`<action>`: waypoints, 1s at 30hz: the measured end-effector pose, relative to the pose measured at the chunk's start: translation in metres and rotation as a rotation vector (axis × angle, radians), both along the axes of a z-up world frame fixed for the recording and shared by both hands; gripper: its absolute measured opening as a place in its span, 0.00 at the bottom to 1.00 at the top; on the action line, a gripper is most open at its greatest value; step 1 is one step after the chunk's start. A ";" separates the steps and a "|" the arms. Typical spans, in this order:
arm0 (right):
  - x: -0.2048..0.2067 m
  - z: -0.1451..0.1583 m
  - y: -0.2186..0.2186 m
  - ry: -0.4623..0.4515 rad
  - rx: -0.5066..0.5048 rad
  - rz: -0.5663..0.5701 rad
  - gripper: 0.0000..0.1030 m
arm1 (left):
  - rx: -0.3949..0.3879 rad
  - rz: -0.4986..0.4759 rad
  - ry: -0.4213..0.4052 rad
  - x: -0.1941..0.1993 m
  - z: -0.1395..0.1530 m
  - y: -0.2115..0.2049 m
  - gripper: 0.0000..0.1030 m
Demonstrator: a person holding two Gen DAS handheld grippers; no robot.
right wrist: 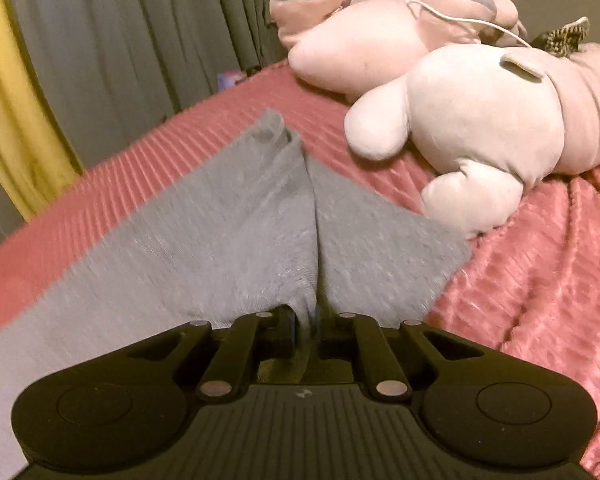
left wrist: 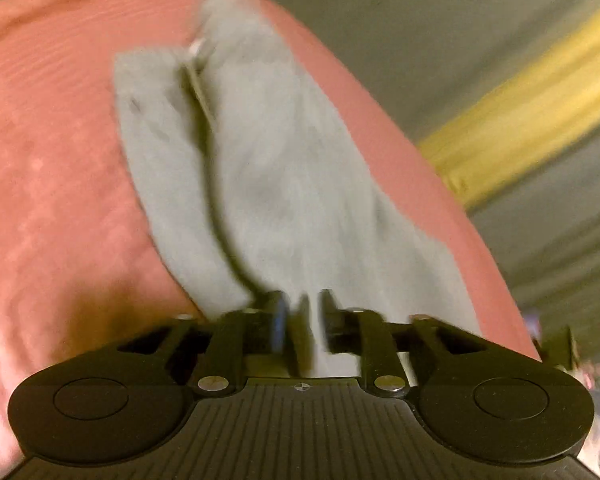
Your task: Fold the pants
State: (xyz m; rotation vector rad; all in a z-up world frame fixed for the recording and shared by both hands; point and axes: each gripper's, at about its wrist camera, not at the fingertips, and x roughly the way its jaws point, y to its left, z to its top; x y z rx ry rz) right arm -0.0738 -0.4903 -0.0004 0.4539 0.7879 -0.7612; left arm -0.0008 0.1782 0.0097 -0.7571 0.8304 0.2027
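Observation:
Grey pants (left wrist: 260,168) lie on a pink ribbed bedspread (left wrist: 52,140). My left gripper (left wrist: 304,320) is shut on a fold of the grey cloth at its near edge, and the cloth runs away from it in a raised ridge. The view is blurred by motion. In the right wrist view my right gripper (right wrist: 306,326) is shut on another pinch of the pants (right wrist: 228,232), which fan out from the jaws in two flaps to a far tip on the bedspread (right wrist: 520,280).
Large pale pink plush toys (right wrist: 480,120) lie on the bed at the right, close to the pants' right edge, with a white cable across them. Grey curtains (right wrist: 120,40) and a yellow curtain (right wrist: 16,120) hang beyond the bed's far edge.

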 end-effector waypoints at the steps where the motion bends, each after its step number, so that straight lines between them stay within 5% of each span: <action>1: 0.003 -0.002 0.004 0.020 -0.027 0.018 0.10 | 0.042 0.040 -0.032 0.002 0.004 0.007 0.53; 4: 0.013 0.000 0.014 0.061 -0.089 0.069 0.14 | 0.205 0.144 -0.041 0.007 0.015 0.021 0.62; 6: 0.021 0.004 0.016 0.095 -0.166 0.117 0.33 | 0.246 0.156 0.000 0.015 0.012 0.032 0.64; 9: 0.026 0.005 0.032 0.144 -0.325 0.217 0.61 | 0.219 0.147 0.058 0.021 0.002 0.040 0.65; 13: 0.035 -0.009 0.064 0.273 -0.568 0.420 0.65 | 0.146 0.113 0.049 0.009 -0.014 0.046 0.67; 16: 0.039 -0.018 0.080 0.309 -0.654 0.525 0.65 | 0.129 0.096 0.055 0.022 -0.028 0.039 0.66; 20: 0.047 -0.027 0.077 0.329 -0.651 0.553 0.57 | 0.160 0.052 0.045 0.039 -0.026 0.028 0.59; 24: 0.058 -0.037 0.064 0.341 -0.594 0.532 0.17 | 0.203 0.047 0.068 0.043 -0.028 0.026 0.40; 27: 0.068 -0.041 0.042 0.320 -0.490 0.488 0.07 | 0.150 0.079 0.070 0.044 -0.034 0.033 0.27; 30: 0.063 -0.028 0.017 0.200 -0.381 0.374 0.05 | 0.088 0.112 0.061 0.036 -0.032 0.043 0.22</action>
